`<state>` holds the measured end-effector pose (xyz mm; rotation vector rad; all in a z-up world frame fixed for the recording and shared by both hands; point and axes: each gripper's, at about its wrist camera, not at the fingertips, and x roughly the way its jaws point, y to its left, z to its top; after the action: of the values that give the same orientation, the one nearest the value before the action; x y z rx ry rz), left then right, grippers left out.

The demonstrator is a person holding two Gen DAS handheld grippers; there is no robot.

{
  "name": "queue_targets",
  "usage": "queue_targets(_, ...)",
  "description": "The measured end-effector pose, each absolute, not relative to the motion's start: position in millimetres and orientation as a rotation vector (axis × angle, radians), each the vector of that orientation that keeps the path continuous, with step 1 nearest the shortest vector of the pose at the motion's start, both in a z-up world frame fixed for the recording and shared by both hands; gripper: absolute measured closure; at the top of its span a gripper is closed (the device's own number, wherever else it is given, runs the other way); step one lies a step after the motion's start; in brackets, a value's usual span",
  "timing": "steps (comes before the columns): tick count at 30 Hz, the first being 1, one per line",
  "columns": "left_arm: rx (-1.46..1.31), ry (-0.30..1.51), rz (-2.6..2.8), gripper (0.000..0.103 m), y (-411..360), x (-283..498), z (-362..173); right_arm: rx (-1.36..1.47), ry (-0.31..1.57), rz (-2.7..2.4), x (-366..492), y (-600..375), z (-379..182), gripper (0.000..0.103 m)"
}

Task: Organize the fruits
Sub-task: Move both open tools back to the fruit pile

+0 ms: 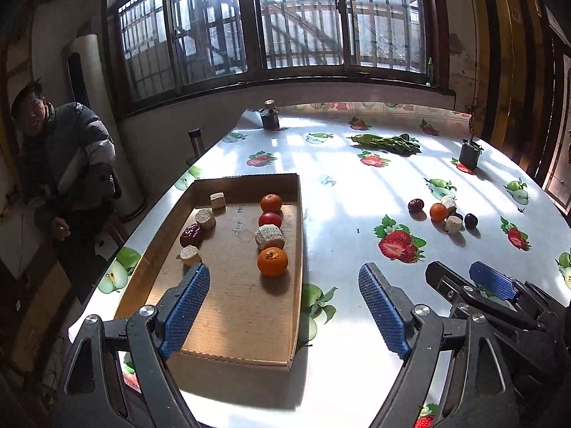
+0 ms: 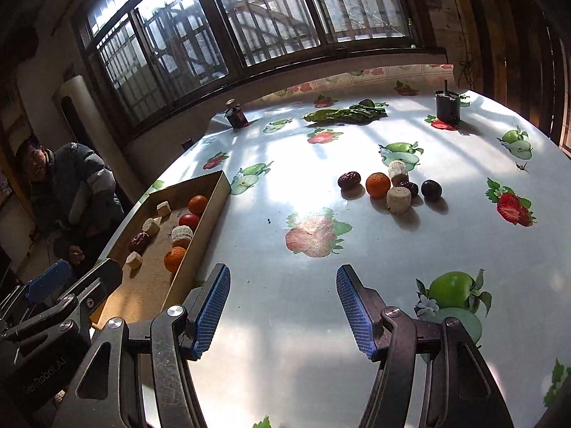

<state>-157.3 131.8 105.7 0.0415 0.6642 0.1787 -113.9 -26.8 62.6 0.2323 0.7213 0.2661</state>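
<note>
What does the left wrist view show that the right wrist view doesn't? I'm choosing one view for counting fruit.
Only the left wrist view shows the cardboard tray's whole floor, near edge included. Only the right wrist view separates the loose pile on the table clearly: six pieces. Both share the tray's two rows, four pieces each, the pile, and both grippers open, the left gripper and the right gripper.

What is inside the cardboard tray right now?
The cardboard tray holds eight items: two oranges, a tomato, a red date and four pale cylindrical chunks. Its near-left floor is hidden behind the left tool.
</note>
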Motion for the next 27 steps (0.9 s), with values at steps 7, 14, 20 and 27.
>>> queue_targets(7, 0.040, 0.687, 0.173, 0.018, 131, -154, 98, 0.241, 0.735, 0.259, -112, -29, 56, 0.034)
queue_targets(14, 0.037, 0.706, 0.162, 0.018, 131, -149, 91, 0.243, 0.759, 0.254, -107, -26, 48, 0.034)
queue_targets(20, 0.033, 0.725, 0.159, 0.018, 132, -144, 86, 0.252, 0.779, 0.248, -103, -26, 41, 0.034)
queue_targets(27, 0.003, 0.693, 0.142, 0.018, 137, -142, 98, 0.261, 0.797, 0.253, -100, -37, 45, 0.034)
